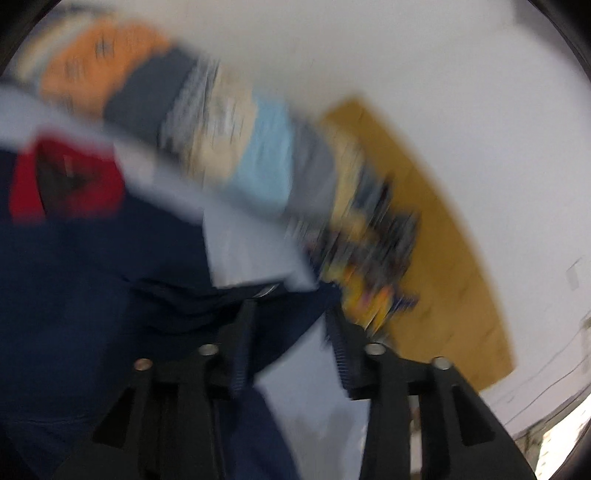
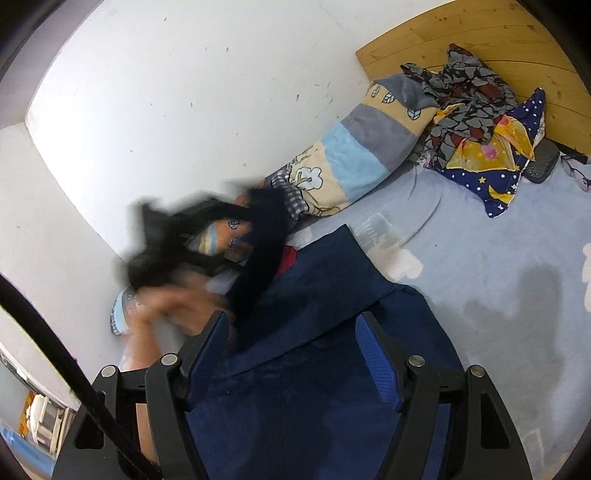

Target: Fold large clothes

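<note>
Under the right gripper (image 2: 295, 325) lies a matt navy cloth garment (image 2: 314, 369); its ridged blue pads (image 2: 380, 365) look rubbery. Ahead, the headboard (image 2: 498, 40) is pale knotty wood; the wall (image 2: 166, 110) is matt white.

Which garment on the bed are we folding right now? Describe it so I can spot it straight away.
Start at the wooden headboard and go down the pale blue sheet toward the camera. The navy garment lies spread flat in the foreground, under the right gripper. Unlike the patterned clothes heaped by the headboard, it is plain dark blue with a red patch.

Both claws, left (image 1: 291, 332) and right (image 2: 295, 336), seemingly parted, angled downward.
</note>
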